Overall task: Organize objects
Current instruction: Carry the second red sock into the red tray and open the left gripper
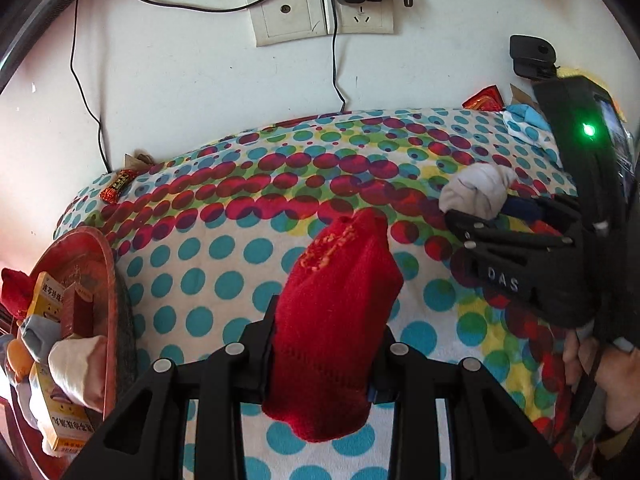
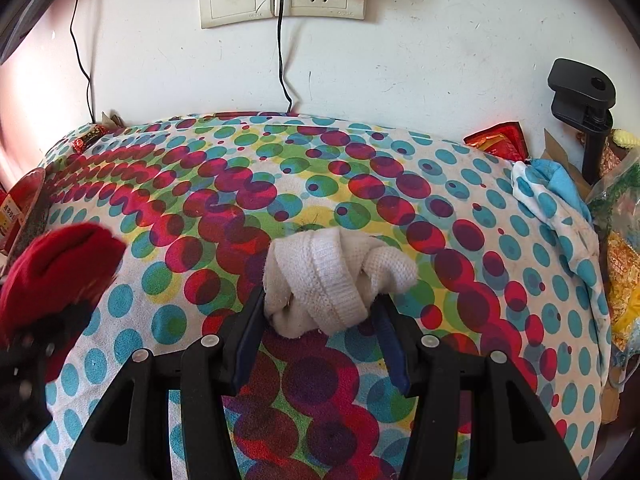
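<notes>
My left gripper (image 1: 326, 320) is shut on a rolled red sock (image 1: 340, 304), held over the polka-dot cloth (image 1: 224, 216). The red sock also shows at the left in the right wrist view (image 2: 60, 268). My right gripper (image 2: 320, 312) is shut on a rolled white sock (image 2: 332, 276), just above the cloth; it shows in the left wrist view (image 1: 516, 236) at the right with the white sock (image 1: 476, 192). A red tray (image 1: 108, 280) at the far left holds rolled socks and yellow boxes.
A white wall (image 1: 192, 92) with sockets, a charger and hanging cables stands behind the cloth. A candy wrapper (image 1: 118, 186) lies at the back left. A black clamp (image 2: 584, 96), red packets (image 2: 500, 140) and plastic bags (image 2: 624, 240) crowd the right edge.
</notes>
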### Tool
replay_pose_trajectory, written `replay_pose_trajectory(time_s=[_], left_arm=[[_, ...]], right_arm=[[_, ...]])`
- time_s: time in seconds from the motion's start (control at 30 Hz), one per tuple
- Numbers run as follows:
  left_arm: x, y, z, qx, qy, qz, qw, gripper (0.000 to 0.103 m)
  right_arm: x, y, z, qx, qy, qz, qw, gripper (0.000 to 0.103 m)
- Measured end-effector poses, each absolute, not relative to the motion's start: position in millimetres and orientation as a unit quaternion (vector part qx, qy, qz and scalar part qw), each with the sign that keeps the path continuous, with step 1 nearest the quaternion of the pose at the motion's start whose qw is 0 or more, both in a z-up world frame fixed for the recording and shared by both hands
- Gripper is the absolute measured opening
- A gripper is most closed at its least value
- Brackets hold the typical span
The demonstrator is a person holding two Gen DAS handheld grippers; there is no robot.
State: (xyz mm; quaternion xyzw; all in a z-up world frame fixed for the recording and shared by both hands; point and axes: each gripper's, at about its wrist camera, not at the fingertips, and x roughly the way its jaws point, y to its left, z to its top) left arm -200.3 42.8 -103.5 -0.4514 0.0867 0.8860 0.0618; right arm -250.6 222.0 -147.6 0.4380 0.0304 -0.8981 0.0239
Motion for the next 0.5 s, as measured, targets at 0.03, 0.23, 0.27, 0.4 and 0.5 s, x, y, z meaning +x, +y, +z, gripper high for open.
replay_pose_trajectory(time_s=[0.03, 0.23, 0.27, 0.4, 0.5], left_arm=[[-194, 41, -104, -0.453, 0.085, 0.885, 0.063, 0.033], [-163, 33, -102, -0.446, 0.089, 0.889, 0.053, 0.033], [-157, 31, -100, -0.443, 0.085, 0.891, 0.052, 0.033], [-139, 23, -95, -0.434, 0.082, 0.896, 0.037, 0.033], [-128, 11, -90, -0.436, 0.058, 0.897, 0.034, 0.033]], right_arm=[[-251, 222, -148, 0.438, 0.031, -0.898, 0.023, 0.05], [-250, 221, -147, 0.438, 0.033, -0.898, 0.019, 0.05], [-250, 220, -147, 0.438, 0.033, -0.898, 0.019, 0.05], [-250, 221, -147, 0.438, 0.033, -0.898, 0.018, 0.05], [-250, 220, -147, 0.437, 0.034, -0.898, 0.018, 0.05]])
